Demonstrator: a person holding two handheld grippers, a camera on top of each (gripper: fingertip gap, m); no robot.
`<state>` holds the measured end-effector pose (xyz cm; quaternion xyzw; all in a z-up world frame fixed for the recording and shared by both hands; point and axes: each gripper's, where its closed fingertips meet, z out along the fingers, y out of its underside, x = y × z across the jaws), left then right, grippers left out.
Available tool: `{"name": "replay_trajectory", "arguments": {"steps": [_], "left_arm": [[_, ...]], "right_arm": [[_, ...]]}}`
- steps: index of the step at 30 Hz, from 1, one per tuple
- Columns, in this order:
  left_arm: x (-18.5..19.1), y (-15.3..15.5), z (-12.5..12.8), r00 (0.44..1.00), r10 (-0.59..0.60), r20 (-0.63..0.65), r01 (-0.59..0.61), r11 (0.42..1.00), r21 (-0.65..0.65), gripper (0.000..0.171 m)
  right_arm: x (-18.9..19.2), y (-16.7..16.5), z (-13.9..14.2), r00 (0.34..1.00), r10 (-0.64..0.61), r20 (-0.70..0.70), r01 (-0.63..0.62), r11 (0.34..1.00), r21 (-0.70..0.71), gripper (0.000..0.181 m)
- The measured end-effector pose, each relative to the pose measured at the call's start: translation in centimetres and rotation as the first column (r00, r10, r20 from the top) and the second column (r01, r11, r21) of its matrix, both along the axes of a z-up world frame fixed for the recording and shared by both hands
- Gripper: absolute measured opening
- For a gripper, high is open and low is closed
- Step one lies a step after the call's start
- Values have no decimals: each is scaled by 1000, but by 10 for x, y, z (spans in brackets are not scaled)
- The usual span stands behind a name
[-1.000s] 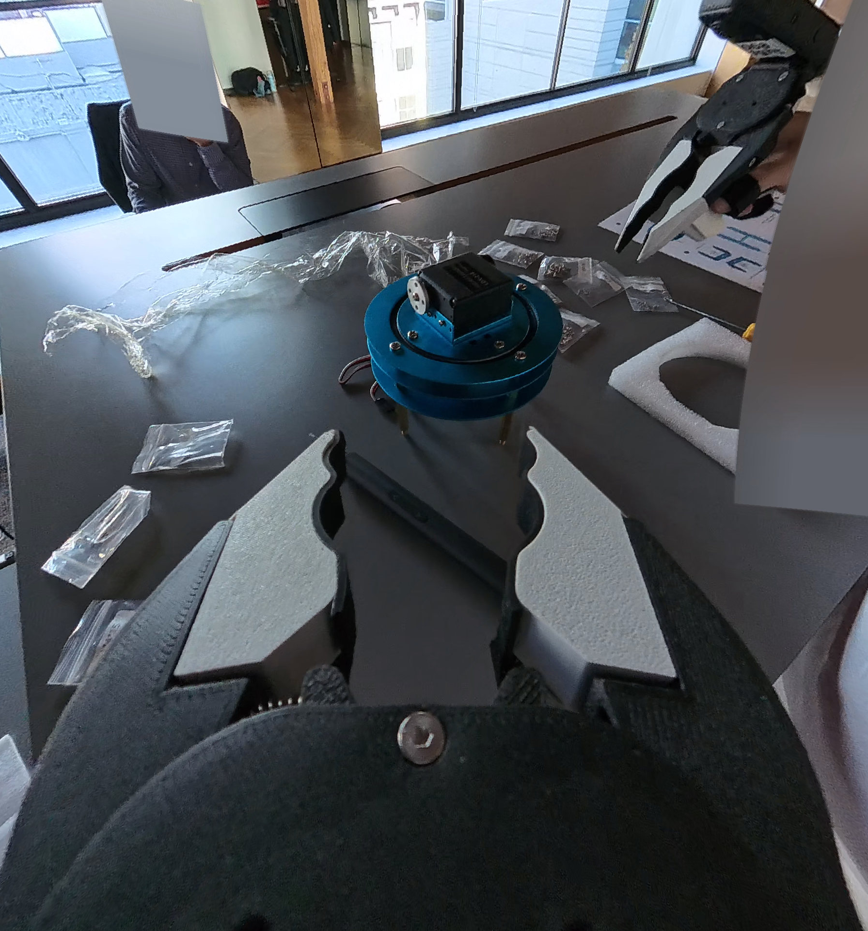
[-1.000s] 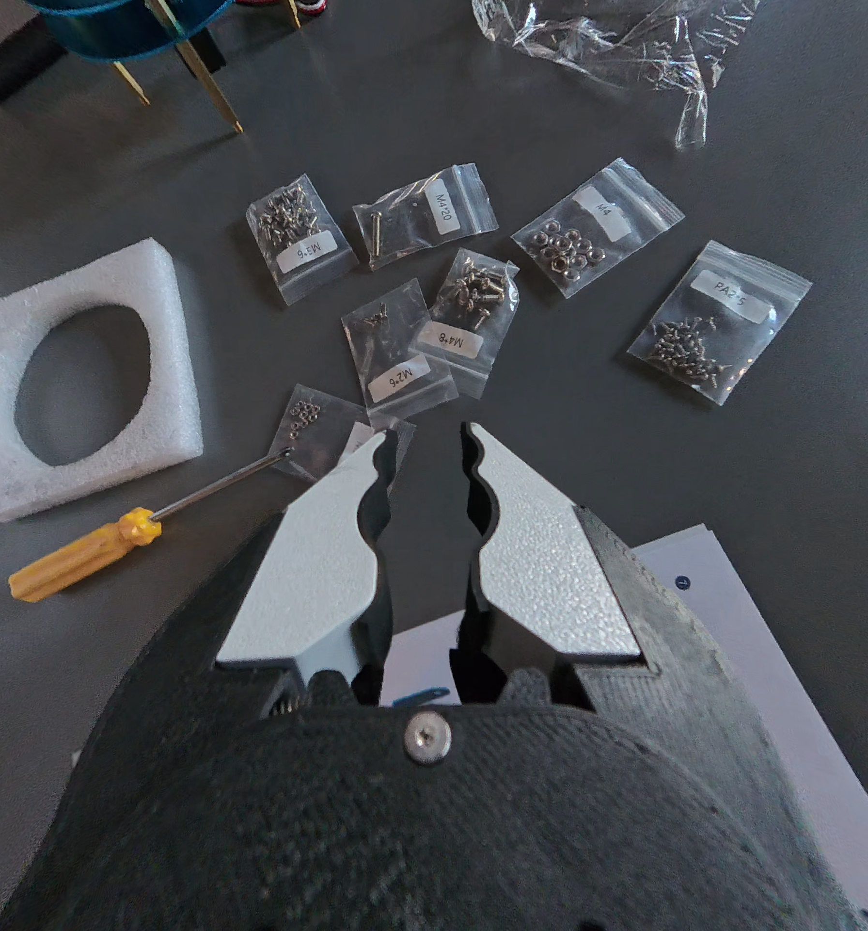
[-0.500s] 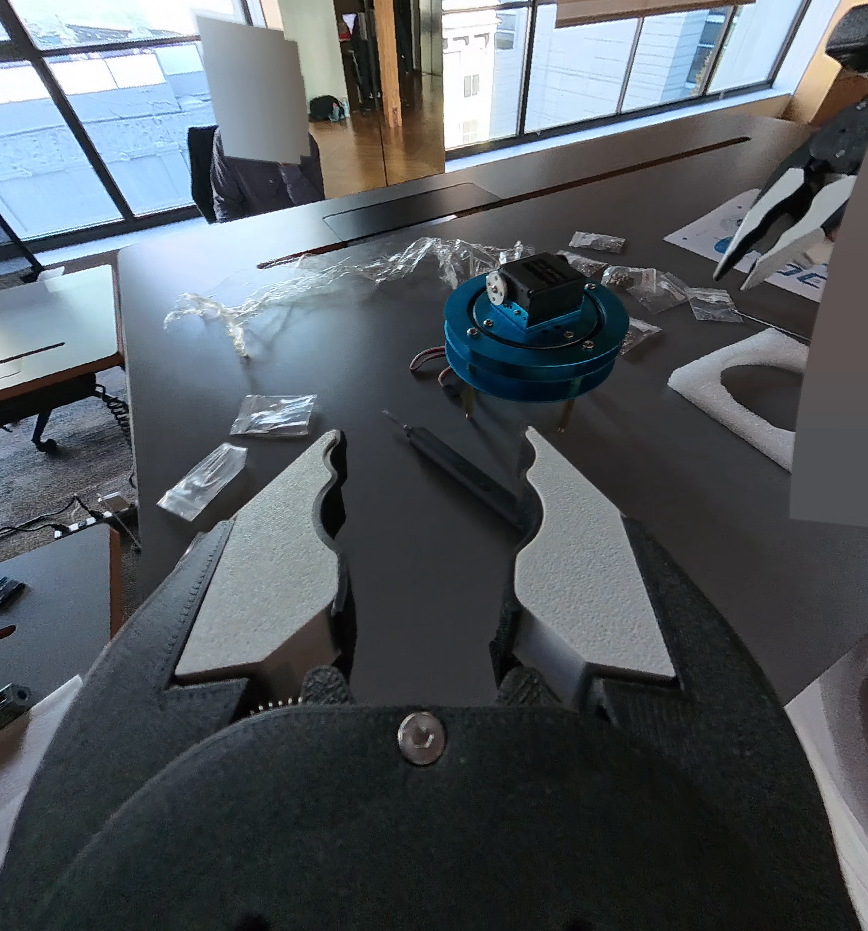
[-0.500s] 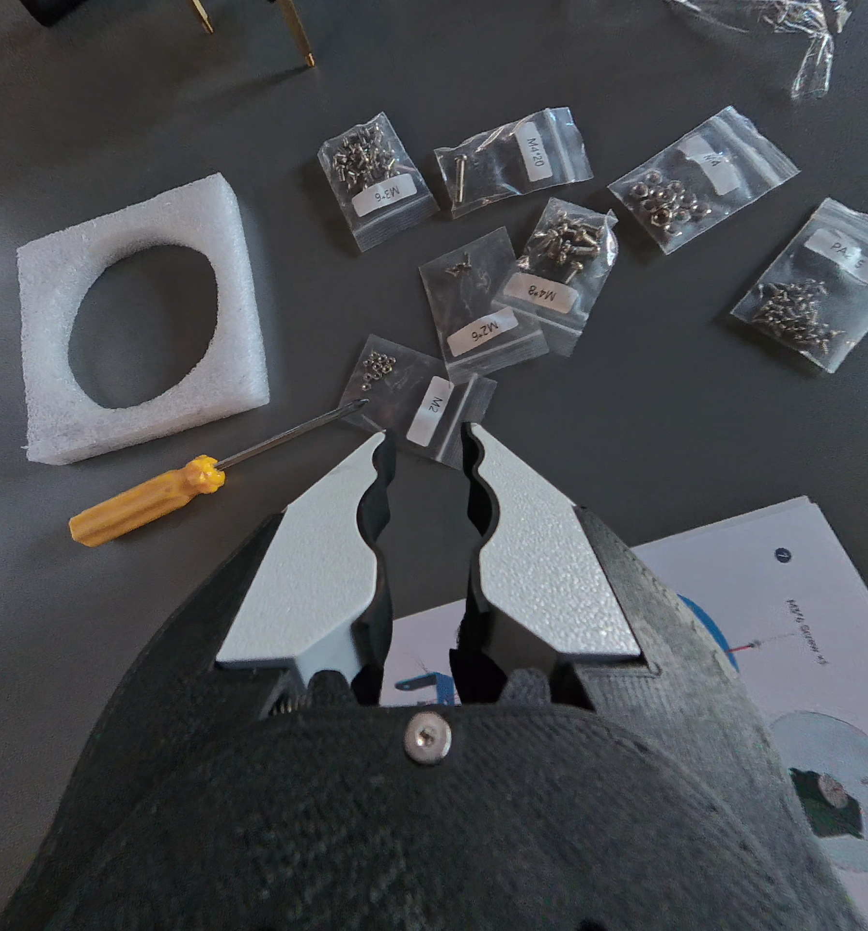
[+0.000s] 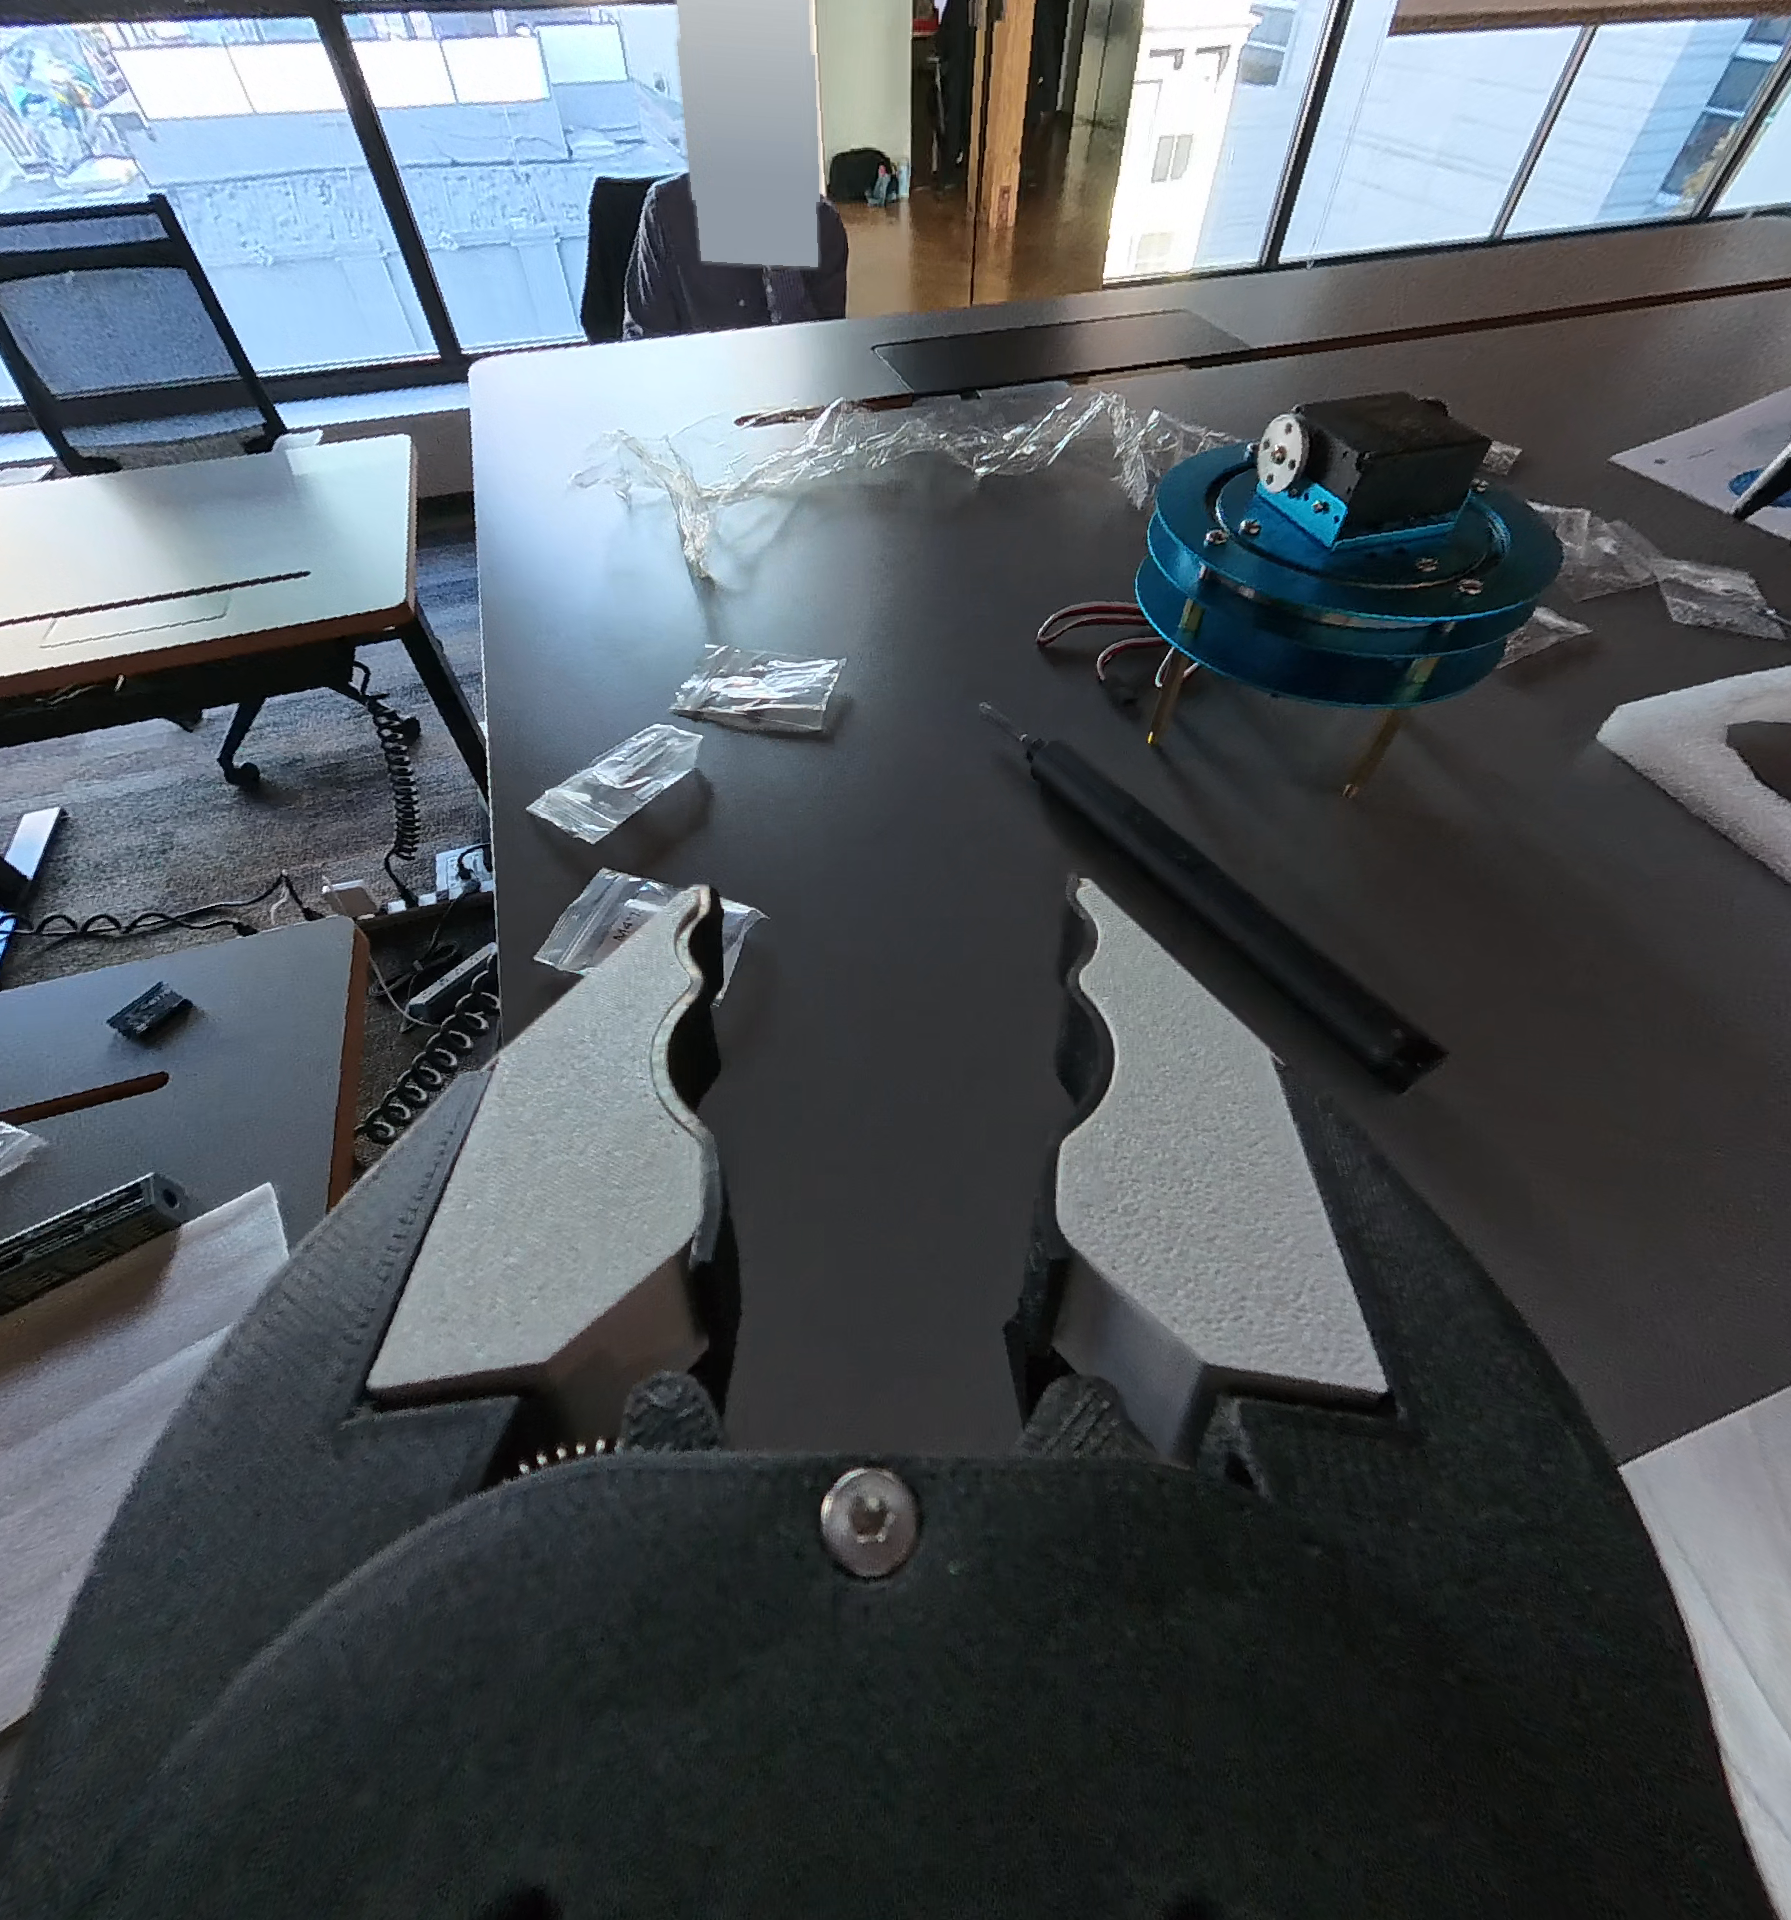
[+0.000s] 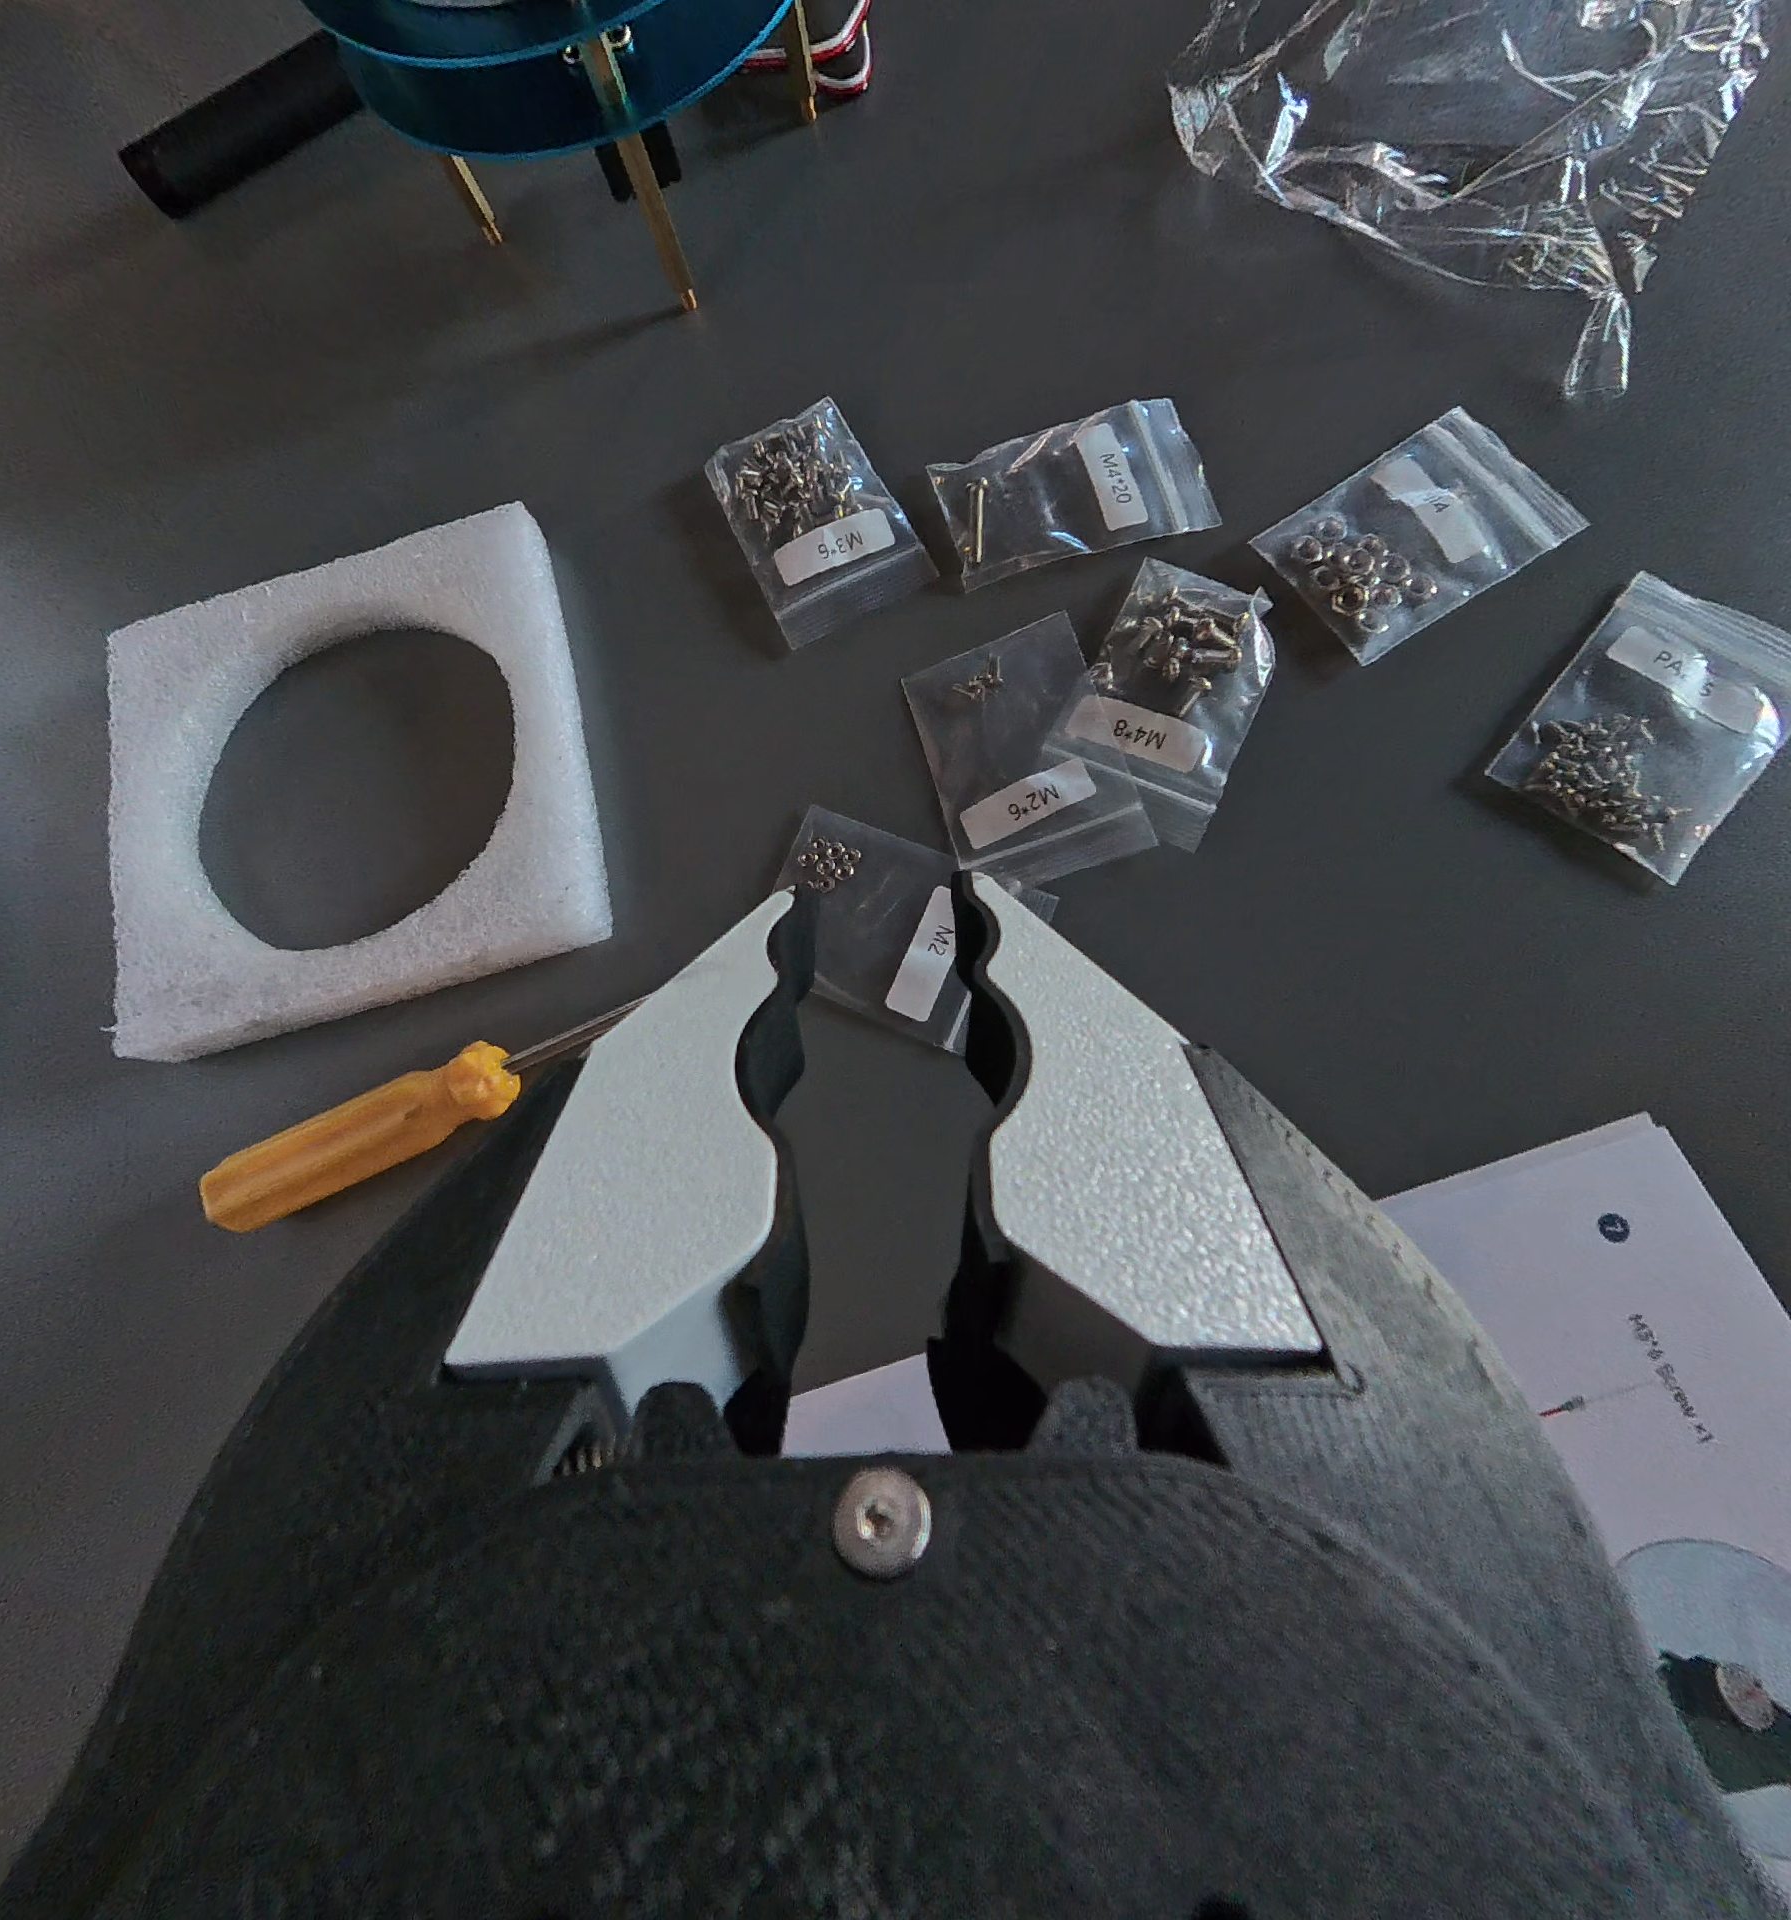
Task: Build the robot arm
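My left gripper (image 5: pixel 889 904) is open and empty above the dark table (image 5: pixel 922 1143). A black screwdriver (image 5: pixel 1213 904) lies just to its right. A small clear bag (image 5: pixel 621 925) lies by its left fingertip. A blue round base with a black servo (image 5: pixel 1348 551) stands on brass legs at the far right. My right gripper (image 6: pixel 875 894) is open with a narrow gap and empty. It hovers over a small labelled bag of tiny nuts (image 6: pixel 891 935). Several bags of screws (image 6: pixel 1109 665) lie beyond it. A yellow-handled screwdriver (image 6: pixel 351 1143) lies at its left.
A white foam square with a round hole (image 6: pixel 351 779) lies left of the bags. Crumpled clear wrap (image 6: pixel 1473 166) is at the far right. A printed sheet (image 6: pixel 1649 1403) lies under my right gripper. A person (image 5: pixel 735 270) sits beyond the table. The table's left edge (image 5: pixel 486 727) drops to the floor. The left gripper's tips are roughly 45 centimetres from the right gripper's. It is some 11 centimetres from my left tips to the black screwdriver (image 5: pixel 1213 904).
My left gripper has swung left and pulled back, so the blue base now sits at the right. My right gripper has shifted over the small bag of nuts; the blue base's legs show again.
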<state>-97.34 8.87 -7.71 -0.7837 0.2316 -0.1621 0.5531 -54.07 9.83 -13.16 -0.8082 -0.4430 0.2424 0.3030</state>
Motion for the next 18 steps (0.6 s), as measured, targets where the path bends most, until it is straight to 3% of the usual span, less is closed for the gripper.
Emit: {"name": "replay_trajectory", "arguments": {"steps": [6,12,18], "left_arm": [[2,2,-3,1000,-2,22,2,1000,-8,63],[23,-16,-3,990,-3,139,-3,999,40,58],[54,-61,14,976,54,212,-73,994,83,56]], "right_arm": [[5,-5,12,996,-83,-43,87,991,101,25],[22,-27,35,934,-298,-199,350,878,327,27],[26,-63,63,917,-279,-286,387,799,460,30]]}}
